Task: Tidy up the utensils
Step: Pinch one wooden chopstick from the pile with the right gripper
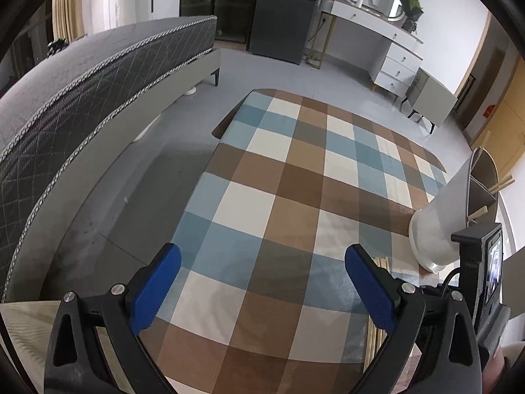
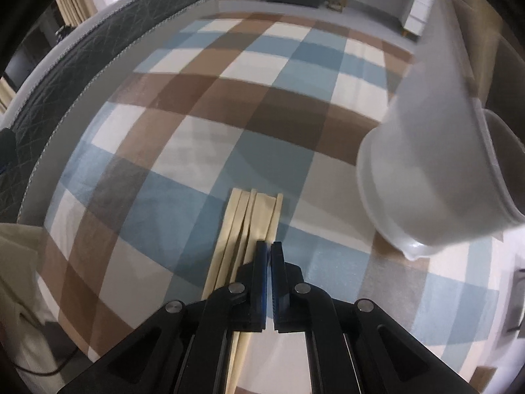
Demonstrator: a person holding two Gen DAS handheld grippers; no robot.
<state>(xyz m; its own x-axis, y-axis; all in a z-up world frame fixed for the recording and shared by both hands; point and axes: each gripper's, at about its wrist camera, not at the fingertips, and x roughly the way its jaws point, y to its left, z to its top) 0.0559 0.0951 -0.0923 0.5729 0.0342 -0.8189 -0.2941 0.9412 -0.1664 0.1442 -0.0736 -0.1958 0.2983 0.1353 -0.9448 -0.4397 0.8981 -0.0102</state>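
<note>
Several pale wooden chopsticks (image 2: 239,223) lie side by side on the checked tablecloth (image 2: 197,124), just ahead of and beneath my right gripper (image 2: 270,246). Its blue pads are pressed almost together, and the rightmost chopstick (image 2: 277,210) runs straight in between their tips. A white utensil holder (image 2: 436,164) stands to the right, close by and blurred. In the left wrist view the holder (image 1: 436,223) has a few chopsticks (image 1: 502,185) sticking out of its top. My left gripper (image 1: 262,256) hangs open over the cloth with nothing between its fingers. The loose chopsticks (image 1: 382,262) peek out behind its right finger.
The table's far edge (image 1: 262,93) and left edge (image 1: 203,177) drop to a grey floor. A grey bed (image 1: 82,98) runs along the left. A dark fridge (image 1: 285,16) and a white dresser (image 1: 393,55) stand at the far wall. The right gripper's body (image 1: 485,262) is beside the holder.
</note>
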